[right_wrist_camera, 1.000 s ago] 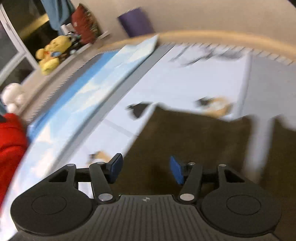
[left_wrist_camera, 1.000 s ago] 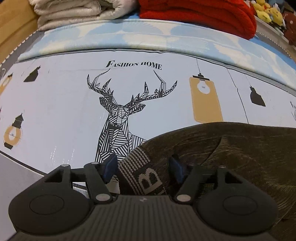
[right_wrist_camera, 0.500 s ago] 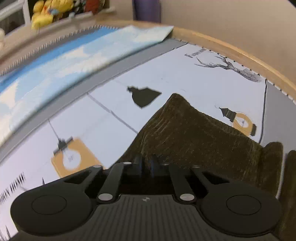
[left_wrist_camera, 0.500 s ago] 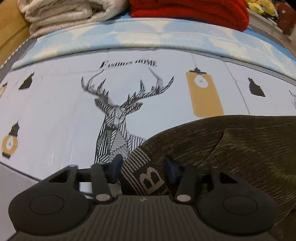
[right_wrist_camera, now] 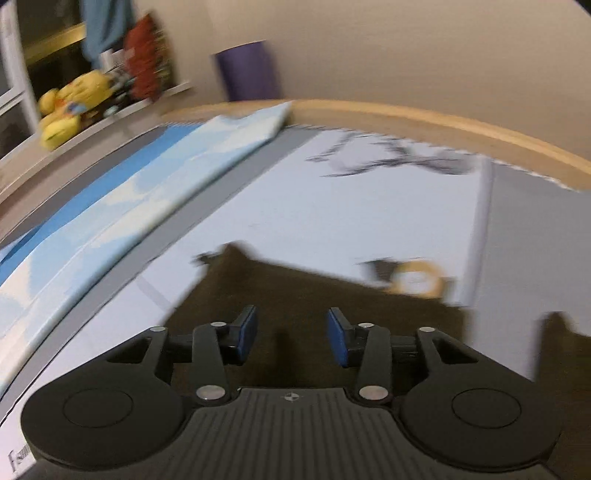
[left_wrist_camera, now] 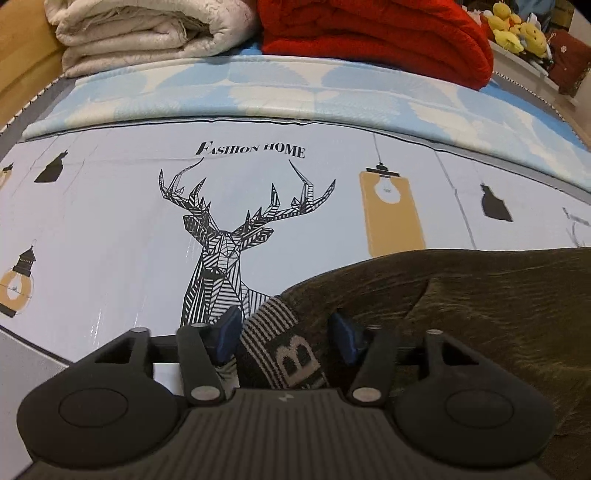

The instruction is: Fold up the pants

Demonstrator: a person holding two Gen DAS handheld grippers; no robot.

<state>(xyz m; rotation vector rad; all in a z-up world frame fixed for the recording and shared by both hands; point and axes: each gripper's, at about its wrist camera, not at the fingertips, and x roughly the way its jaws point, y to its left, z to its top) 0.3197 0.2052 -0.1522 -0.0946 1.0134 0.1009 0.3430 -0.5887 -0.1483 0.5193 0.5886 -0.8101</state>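
Across a printed bed sheet (left_wrist_camera: 110,229) with a striped deer head (left_wrist_camera: 221,251), hanging lamps and the words "FASHION HOME": dark olive pants (left_wrist_camera: 461,295), spread low and to the right in the left wrist view. Striped knit waistband (left_wrist_camera: 280,343) with a pale letter B, sitting between the blue pads (left_wrist_camera: 229,332) of the left claw (left_wrist_camera: 286,334). Jaws well apart and opening; left pad just beside the band's edge, right pad over olive cloth, neither visibly pressing. Nothing gripped, then, only straddled.

Behind the sheet, a pale blue cover (left_wrist_camera: 295,92) with white cloud shapes. On top of it, side by side, a folded cream quilt (left_wrist_camera: 147,29) and a folded red blanket (left_wrist_camera: 369,33). Yellow plush toys (left_wrist_camera: 517,26) at the far right, off the bed.

Right wrist view badly smeared. Right claw (right_wrist_camera: 291,338) above the pants (right_wrist_camera: 314,295), blue pads (right_wrist_camera: 247,332) parted to a middling gap and opening, with only flat dark cloth showing in the gap. Probably clear of the fabric, though the blur leaves contact uncertain. Beyond the pants' upper edge, white sheet with a smudged lamp print (right_wrist_camera: 413,280), then a wooden bed rail (right_wrist_camera: 443,122) curving along a beige wall. Purple cylinder (right_wrist_camera: 247,70) behind the rail; yellow plush toy (right_wrist_camera: 70,107) on a ledge at the left.
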